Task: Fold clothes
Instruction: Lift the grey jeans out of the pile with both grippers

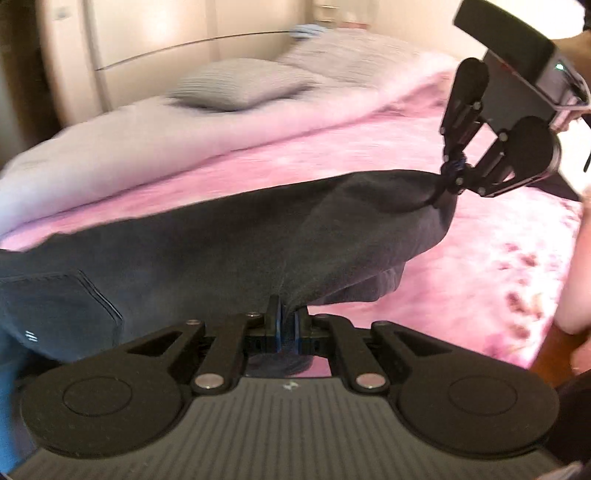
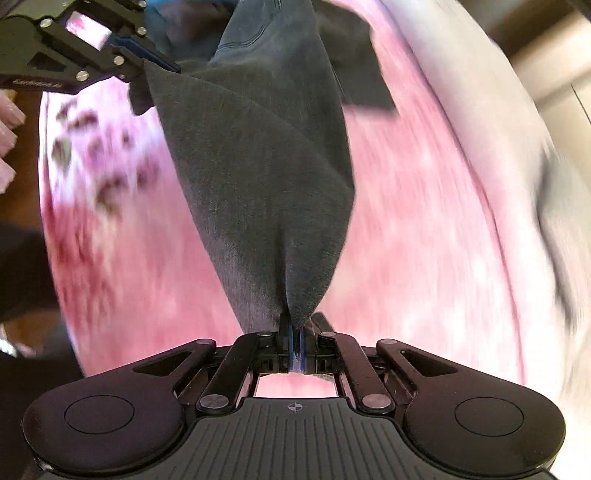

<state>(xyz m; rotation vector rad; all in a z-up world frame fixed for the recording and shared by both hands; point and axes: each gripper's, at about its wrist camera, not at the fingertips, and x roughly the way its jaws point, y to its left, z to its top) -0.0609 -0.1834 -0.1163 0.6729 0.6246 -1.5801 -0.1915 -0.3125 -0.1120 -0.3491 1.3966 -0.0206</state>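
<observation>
Dark grey jeans hang stretched between both grippers above a pink bedspread. A back pocket shows at the left. In the left wrist view my left gripper is shut on a pinch of the fabric's near edge. My right gripper at the upper right is shut on another corner. In the right wrist view my right gripper is shut on the jeans, which rise in a taut fold. My left gripper grips them at the upper left.
A grey pillow and a pale quilt lie at the far side of the bed, with cream wardrobe doors behind. The bed's edge and wooden floor are at the right. A person's fingers show at the left edge.
</observation>
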